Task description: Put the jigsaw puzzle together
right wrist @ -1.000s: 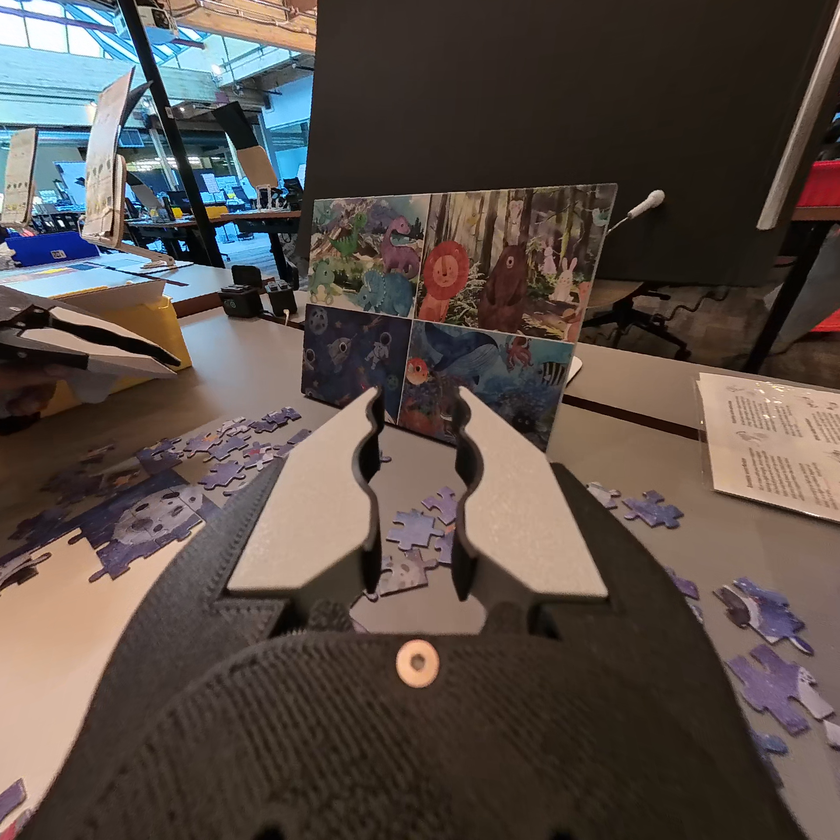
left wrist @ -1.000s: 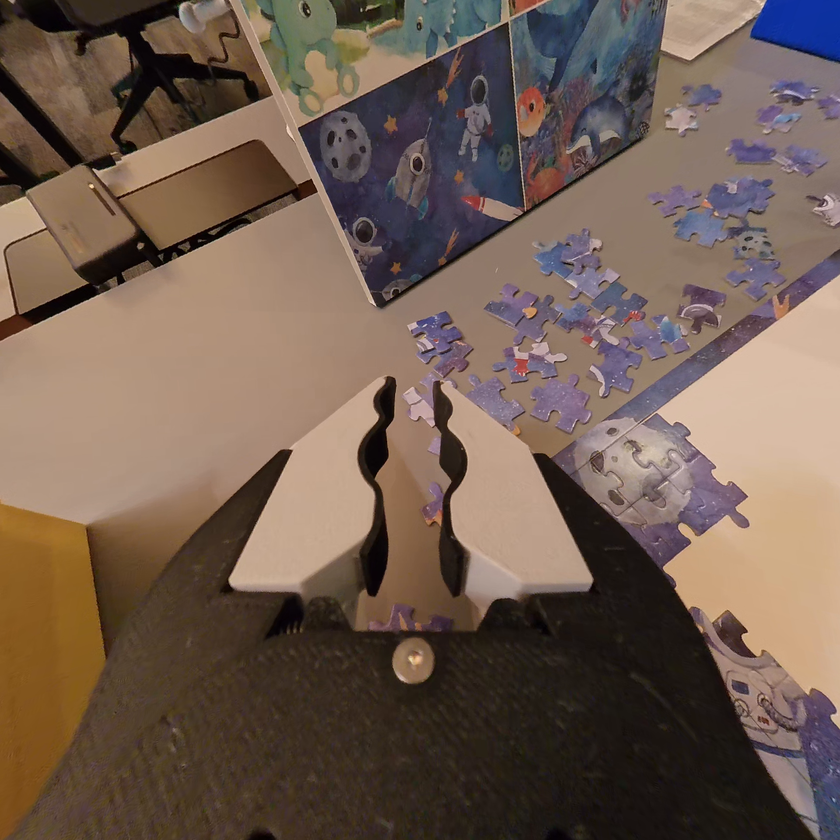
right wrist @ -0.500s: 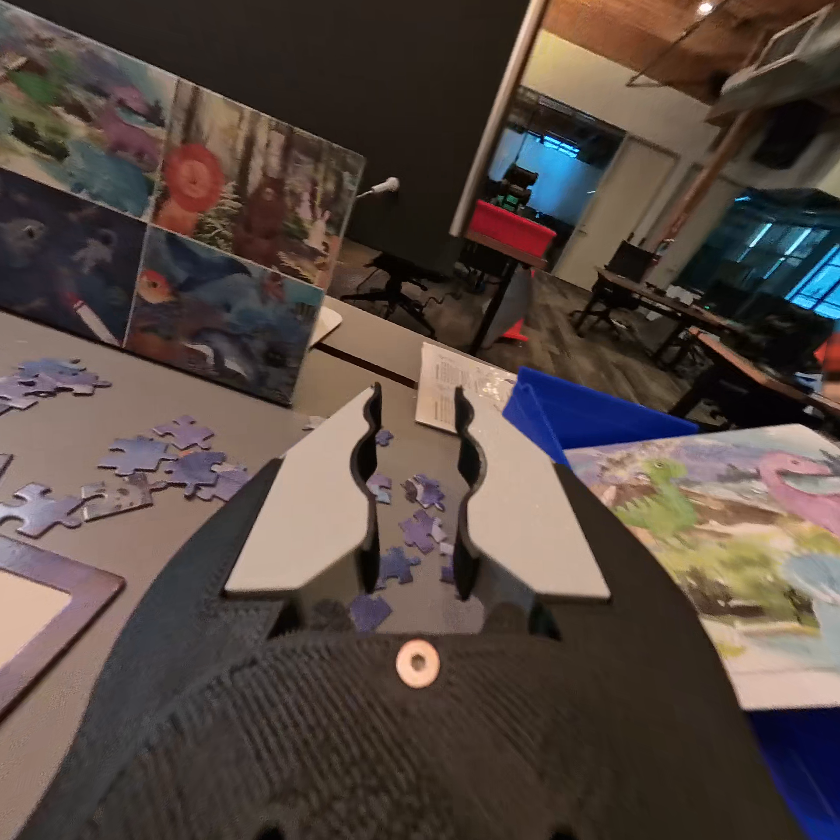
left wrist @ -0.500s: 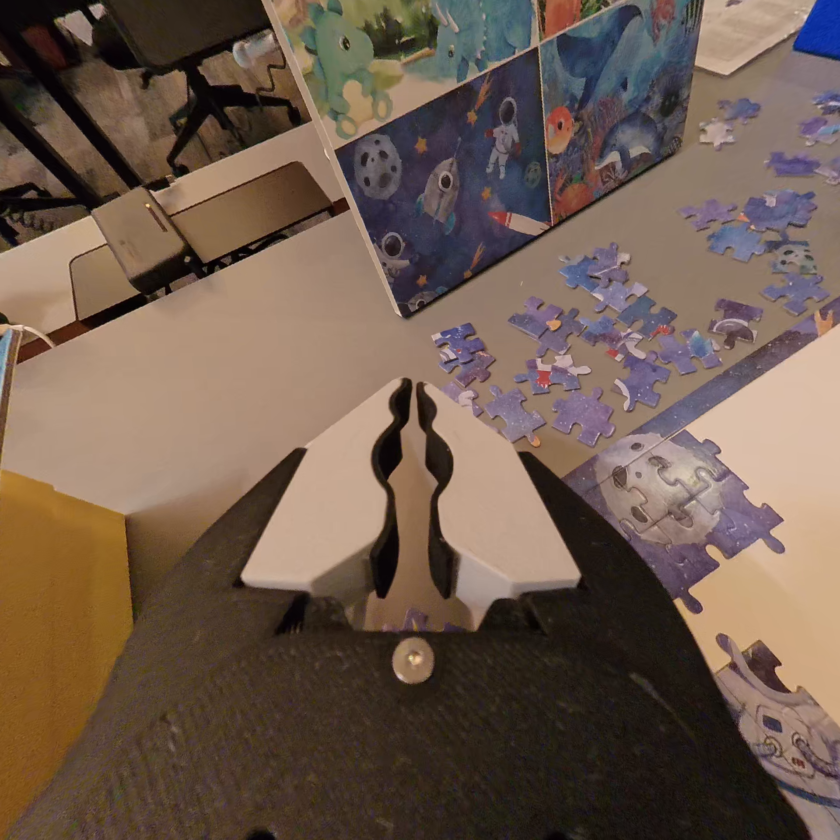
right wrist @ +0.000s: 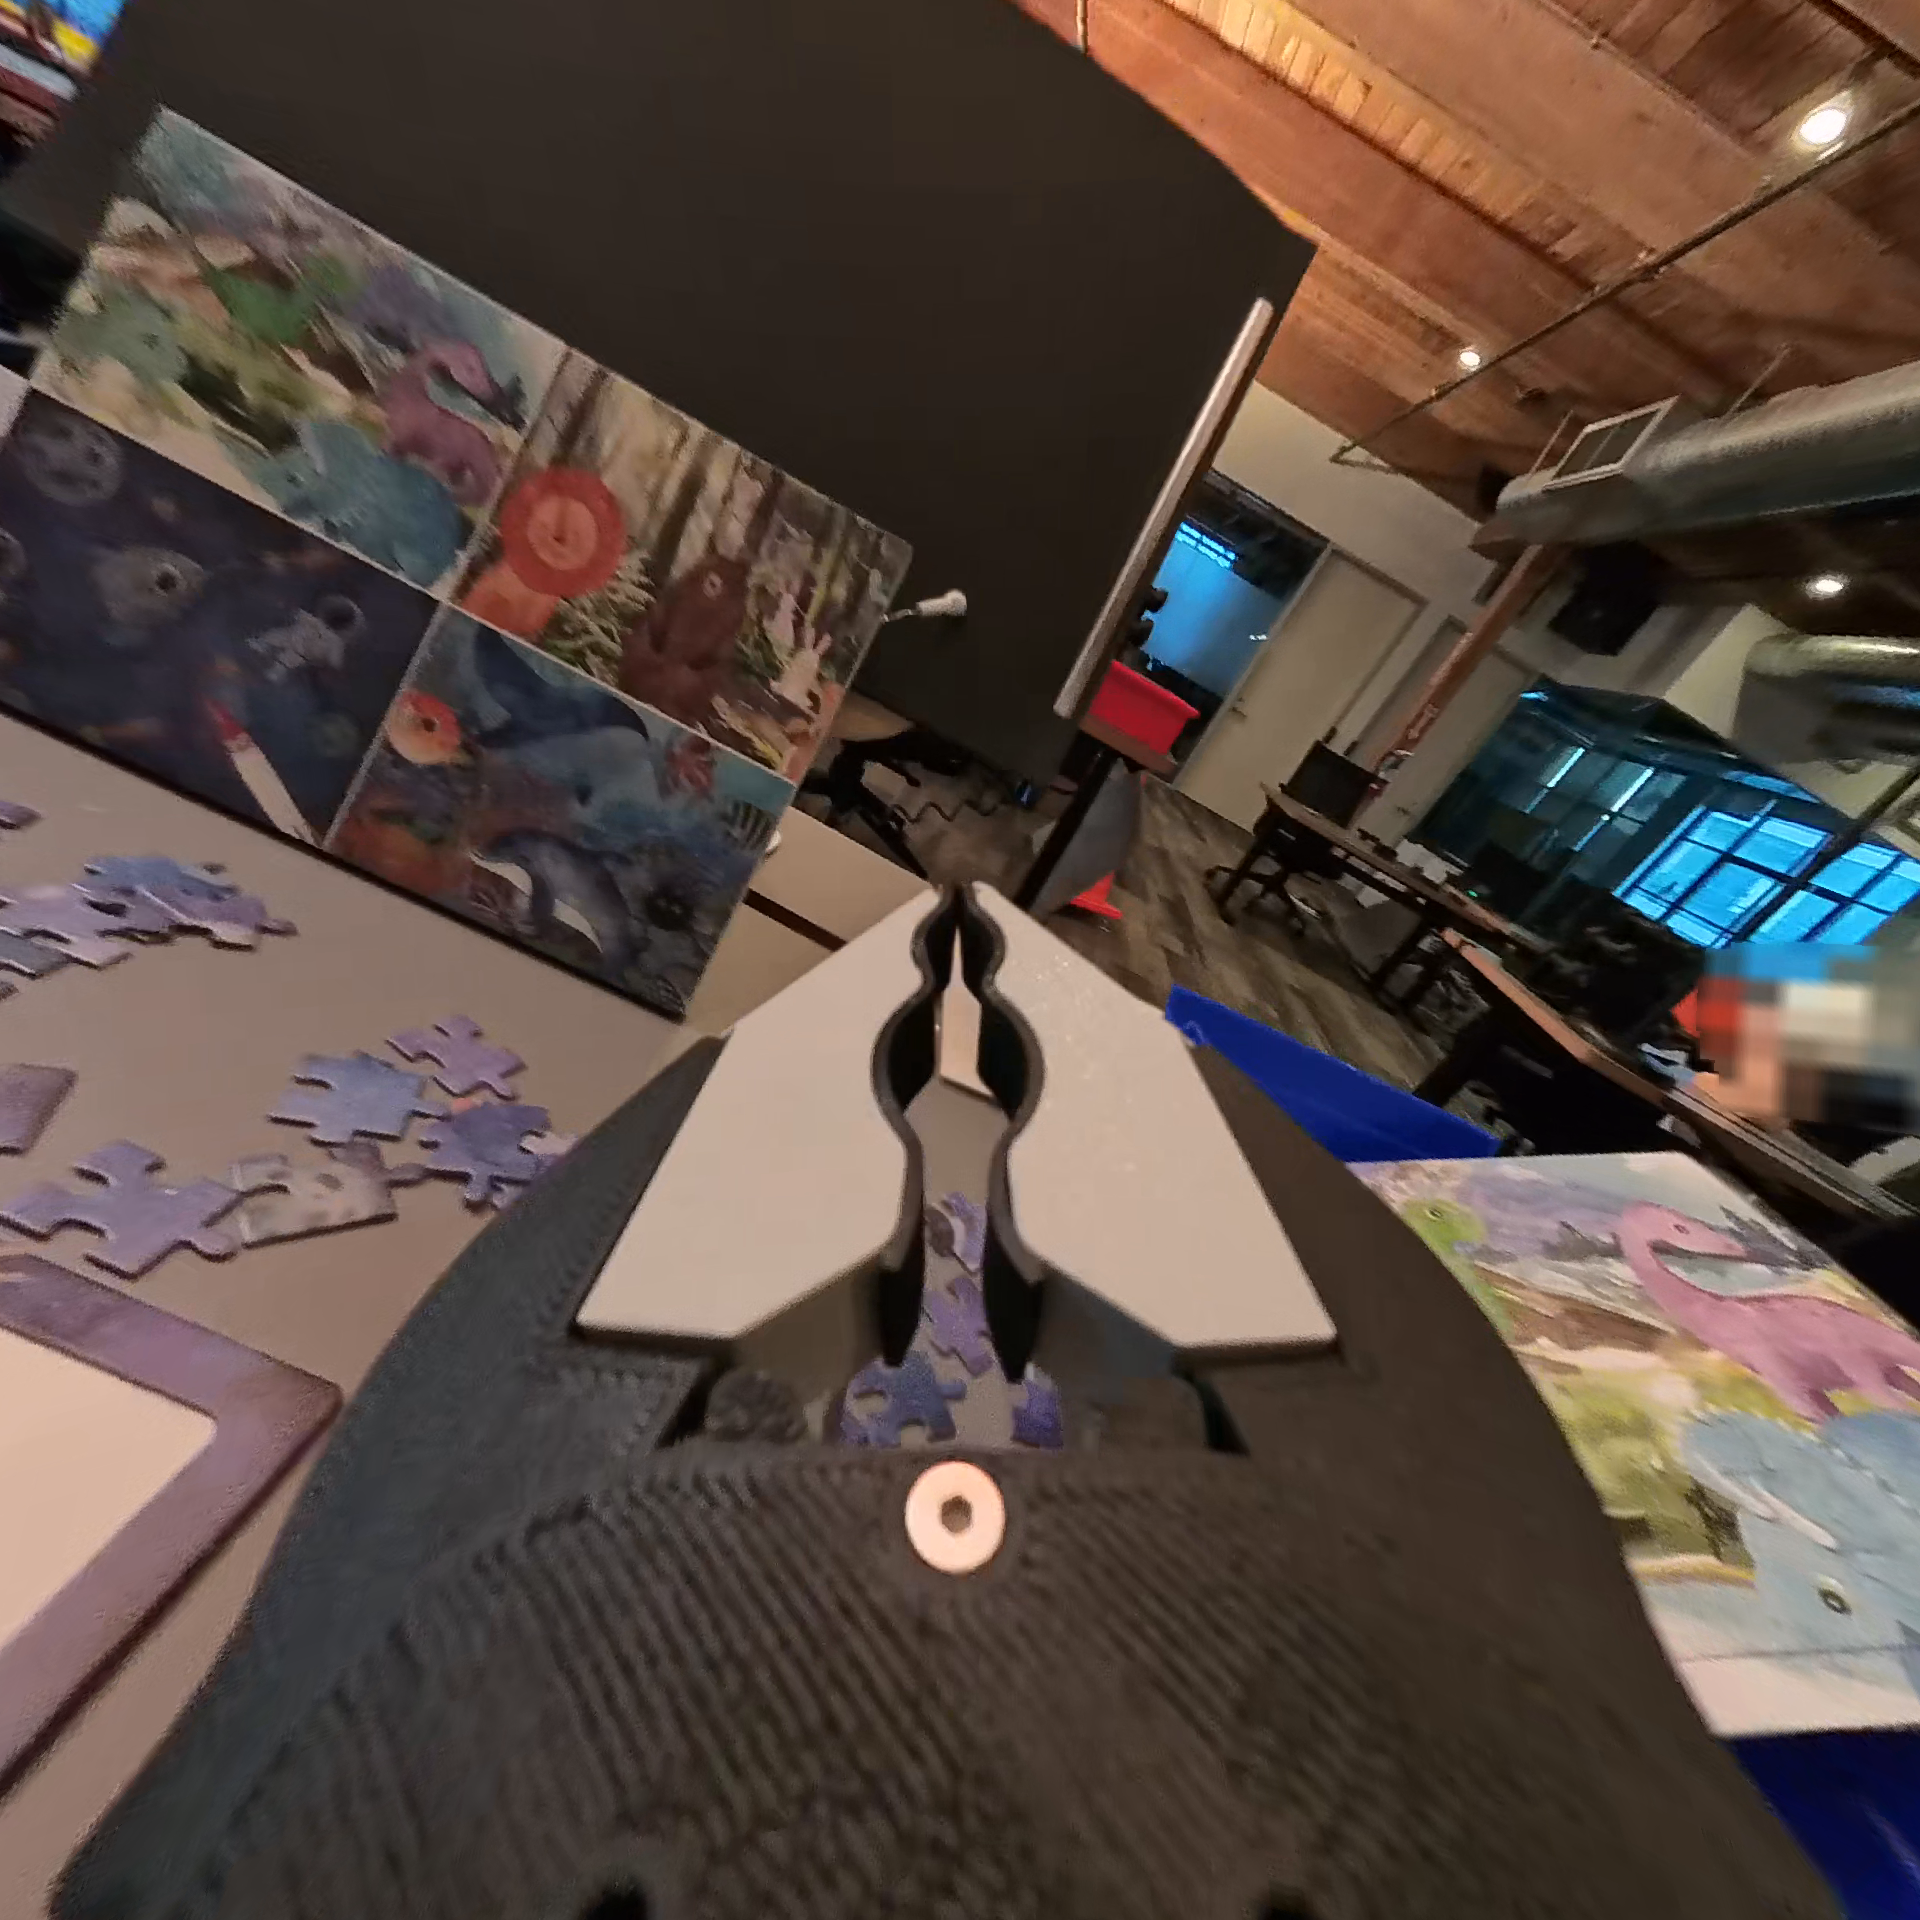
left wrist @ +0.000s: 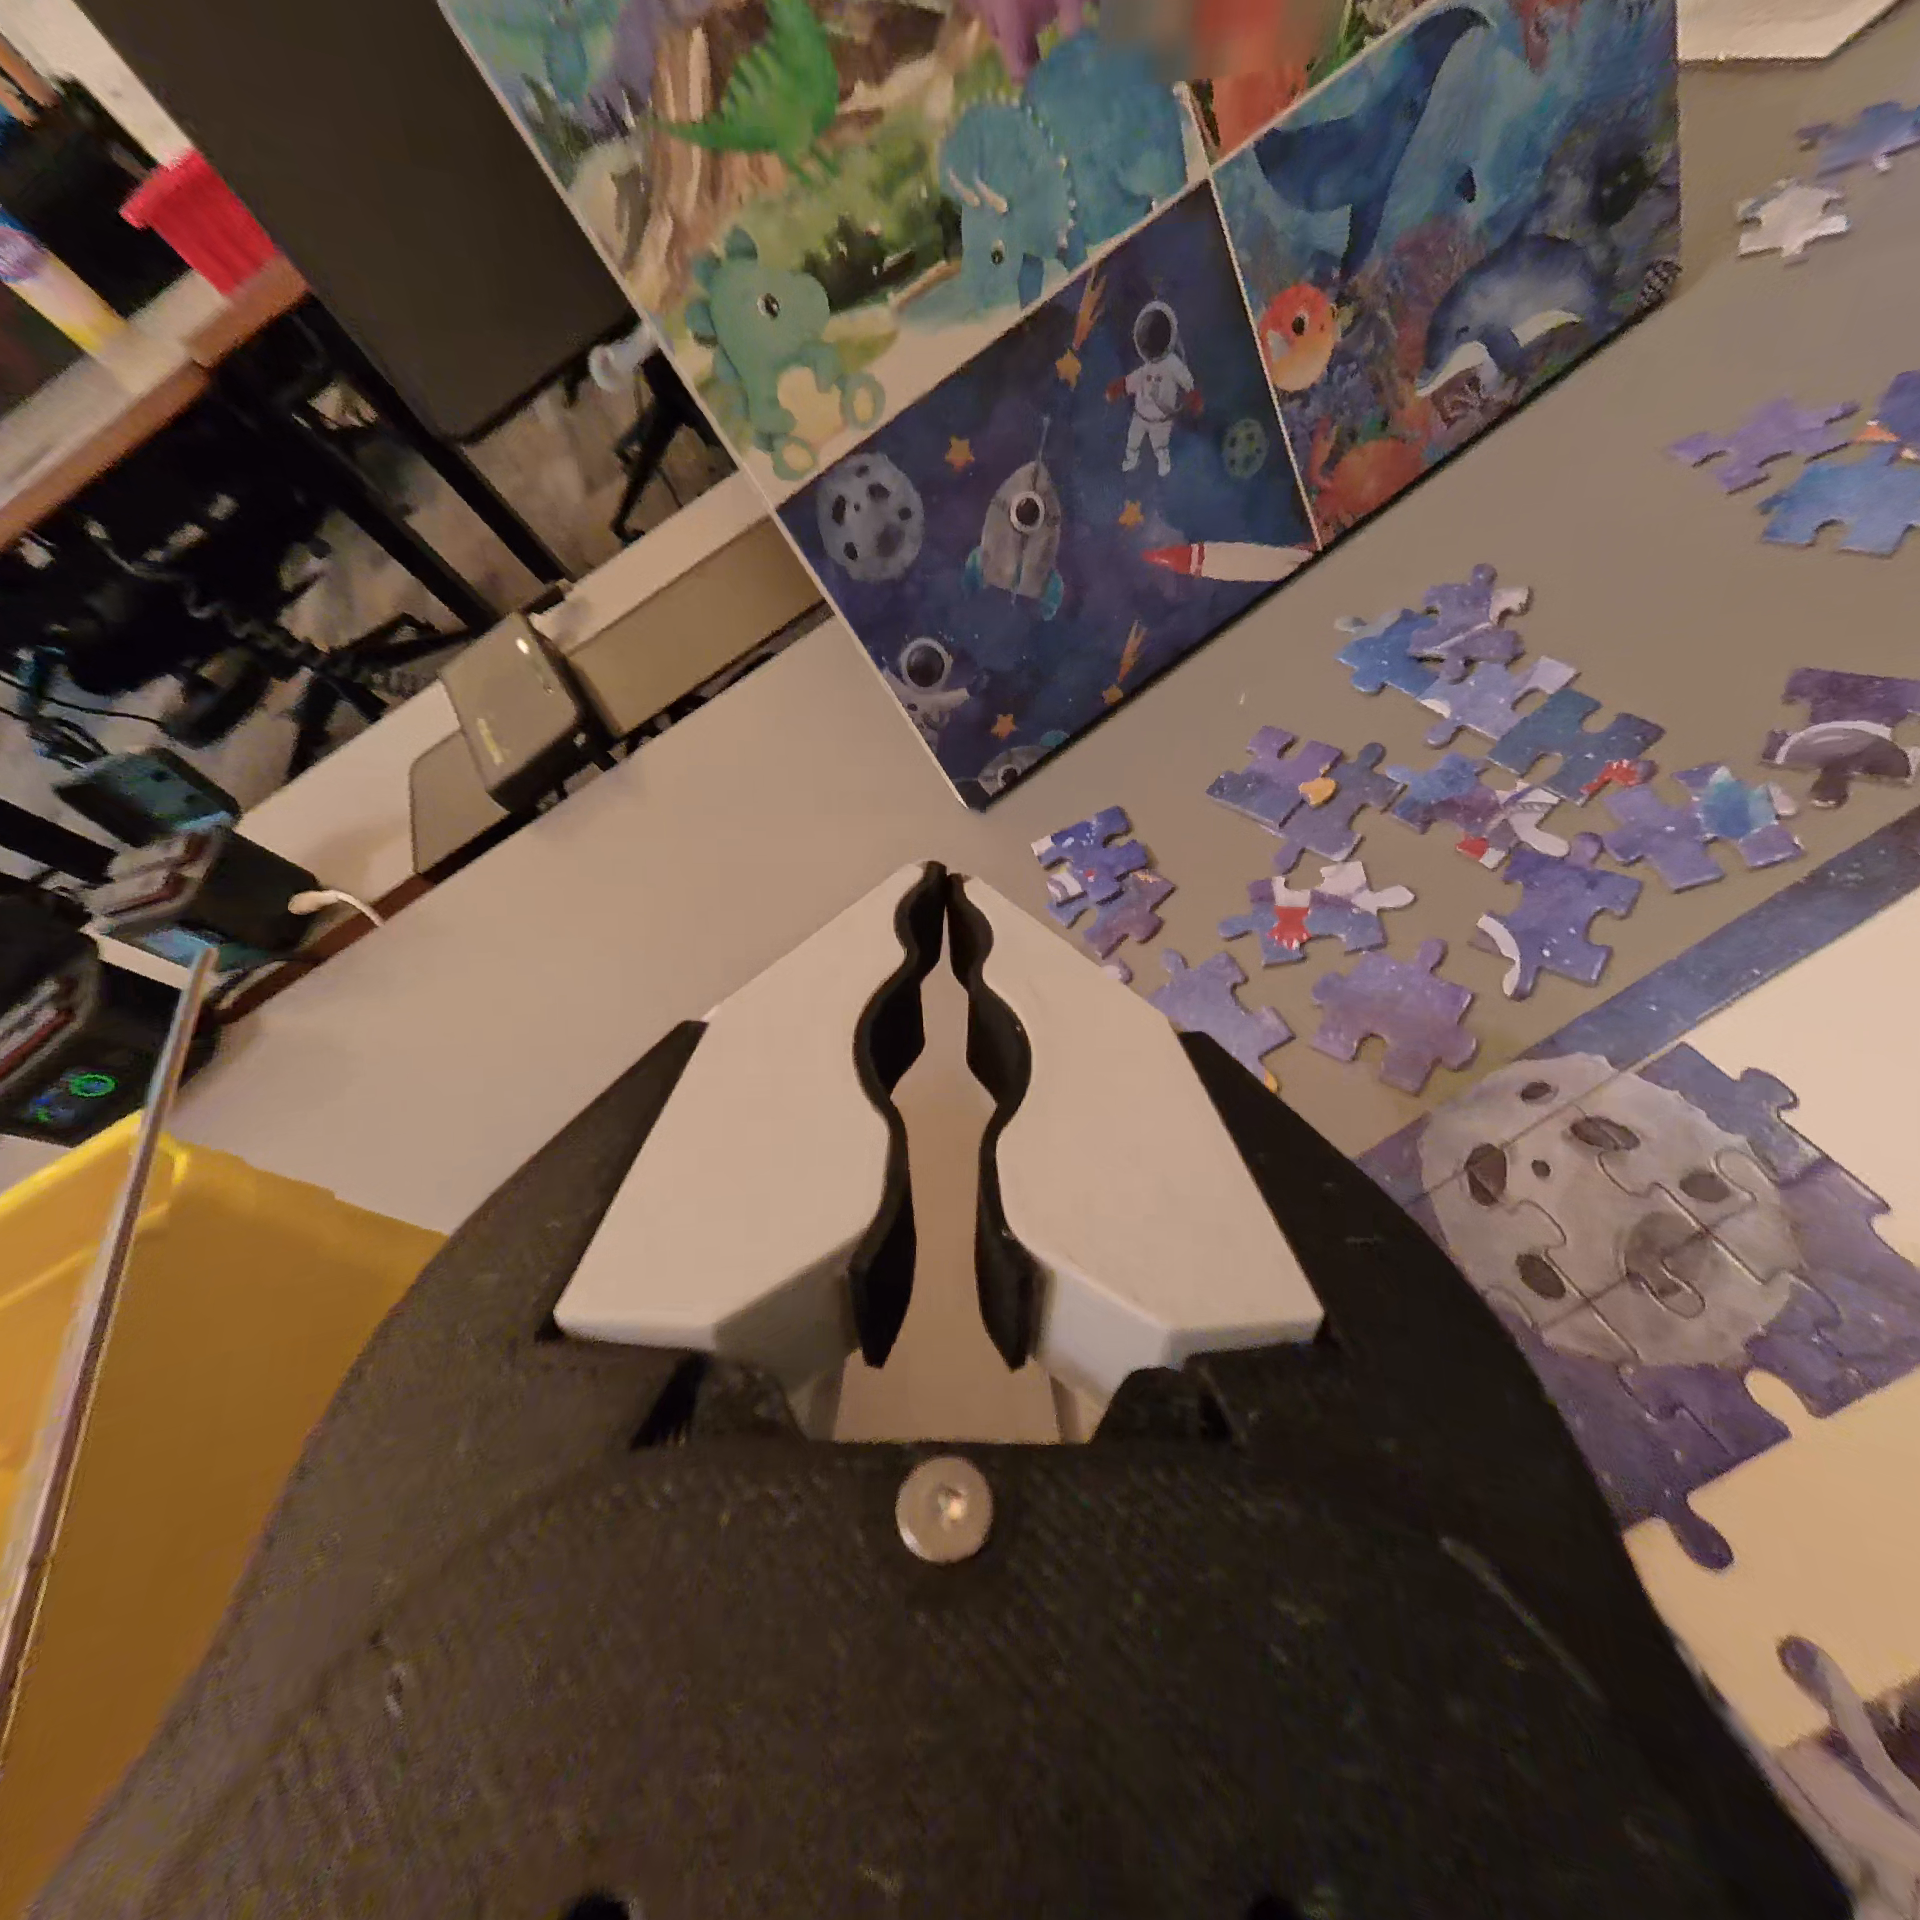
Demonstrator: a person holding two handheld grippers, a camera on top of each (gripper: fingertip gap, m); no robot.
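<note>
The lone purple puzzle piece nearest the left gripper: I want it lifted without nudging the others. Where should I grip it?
Grip the purple piece across its two straight-ish flanks, coming from straight above: it lies flat on the grey table, so probably only its thin edges offer hold.

A grey desk point(left wrist: 582, 966) carries scattered purple jigsaw pieces point(left wrist: 1392, 1013) beside a part-built moon section point(left wrist: 1621, 1226) in a puzzle frame point(right wrist: 156, 1455). An upright picture board point(left wrist: 1091, 447) with 4 scenes stands behind them. A yellow bin point(left wrist: 187, 1382) sits left; a blue bin point(right wrist: 1320, 1101) holds a dinosaur picture point(right wrist: 1714, 1382).
</note>
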